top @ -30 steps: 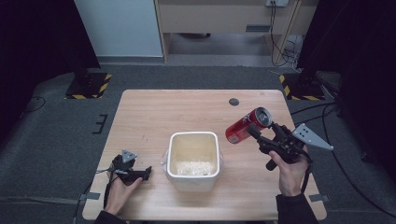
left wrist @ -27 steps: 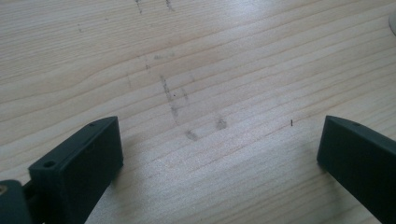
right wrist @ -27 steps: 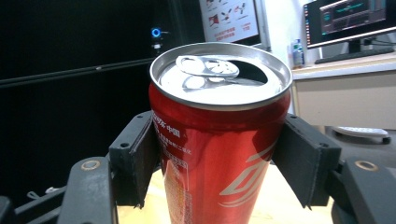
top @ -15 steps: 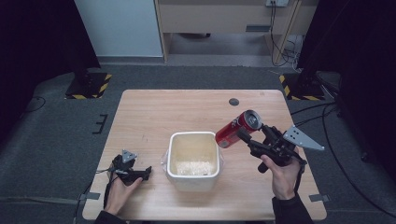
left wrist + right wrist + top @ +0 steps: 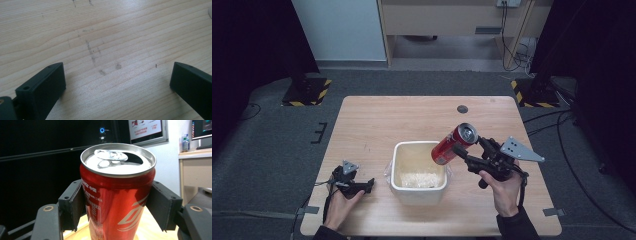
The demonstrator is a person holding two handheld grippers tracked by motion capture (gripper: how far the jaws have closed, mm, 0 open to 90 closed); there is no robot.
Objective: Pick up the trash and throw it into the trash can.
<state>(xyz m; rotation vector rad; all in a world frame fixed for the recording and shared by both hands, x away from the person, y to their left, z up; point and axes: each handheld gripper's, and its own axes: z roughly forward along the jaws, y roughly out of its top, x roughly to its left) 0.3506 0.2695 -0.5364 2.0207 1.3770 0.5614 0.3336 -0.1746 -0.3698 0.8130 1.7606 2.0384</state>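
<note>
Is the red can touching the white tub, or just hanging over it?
Cannot tell. In the high view the red can, tilted in the right gripper, overlaps the white tub's right rim, but that angle shows neither contact nor gap.

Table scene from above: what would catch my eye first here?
Most striking is the red can, clamped tilted in the right hand-held gripper over the right rim of the white tub mid-table. Its top is already open. At the table's near left corner, the left hand-held gripper rests open on bare wood.
</note>
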